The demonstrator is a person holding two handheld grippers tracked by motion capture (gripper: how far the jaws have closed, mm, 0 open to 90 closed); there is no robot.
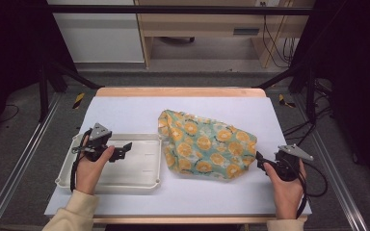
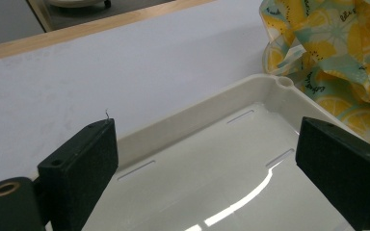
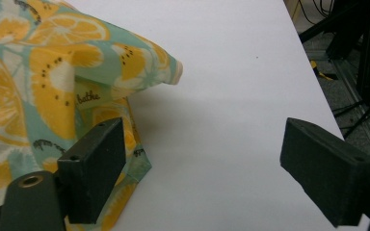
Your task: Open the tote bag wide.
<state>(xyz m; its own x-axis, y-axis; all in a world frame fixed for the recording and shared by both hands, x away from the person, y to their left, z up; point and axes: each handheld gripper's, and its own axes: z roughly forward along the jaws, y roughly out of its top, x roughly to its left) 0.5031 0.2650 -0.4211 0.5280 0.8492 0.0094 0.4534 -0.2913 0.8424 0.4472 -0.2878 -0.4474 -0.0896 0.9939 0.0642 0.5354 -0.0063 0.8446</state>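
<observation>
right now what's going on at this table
A person sits at a white-covered table with a claw in each hand. The left claw hangs open above an empty cream tray, holding nothing. The right claw is also open, just off the right edge of a crumpled cloth printed with lemon slices, one jaw close to the fabric but not gripping it. The cloth lies bunched on the table to the right of the tray, its left edge at the tray's corner. Nothing is being lifted at this moment.
</observation>
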